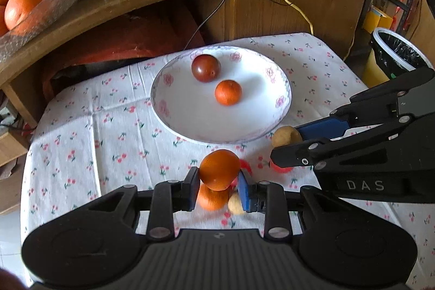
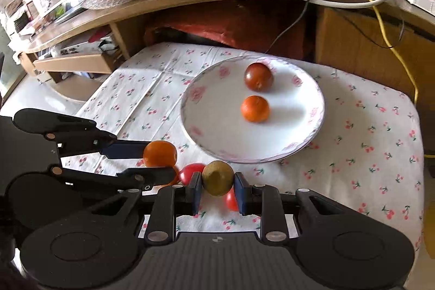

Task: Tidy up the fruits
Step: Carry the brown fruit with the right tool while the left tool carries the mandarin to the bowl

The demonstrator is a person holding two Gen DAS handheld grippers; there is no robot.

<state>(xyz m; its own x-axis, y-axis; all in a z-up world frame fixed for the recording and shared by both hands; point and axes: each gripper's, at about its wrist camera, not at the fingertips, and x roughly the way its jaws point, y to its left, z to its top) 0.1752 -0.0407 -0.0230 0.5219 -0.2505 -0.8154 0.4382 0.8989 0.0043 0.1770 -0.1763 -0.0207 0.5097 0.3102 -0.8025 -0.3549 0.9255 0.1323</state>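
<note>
The left gripper [image 1: 218,185] clamped a round, likely slippery orange [image 1: 219,169] across its widest part, while the right gripper [image 2: 217,190] pinched a firm brownish fruit [image 2: 217,178] likewise, 2 fruits already on the plate [image 1: 187,124].

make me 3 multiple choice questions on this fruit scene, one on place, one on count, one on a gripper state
1. Where is the dark red fruit?
A on the plate
B on the cloth
C in a gripper

2. How many fruits lie on the plate?
A one
B two
C four

3. What is the left gripper doing?
A open, empty
B shut on an orange
C shut on a brown fruit

Answers:
1 A, it sits at the plate's far side.
2 B, only it and the small orange lie there.
3 B, its blue pads clamp the orange; the right gripper holds the brown fruit.
</note>
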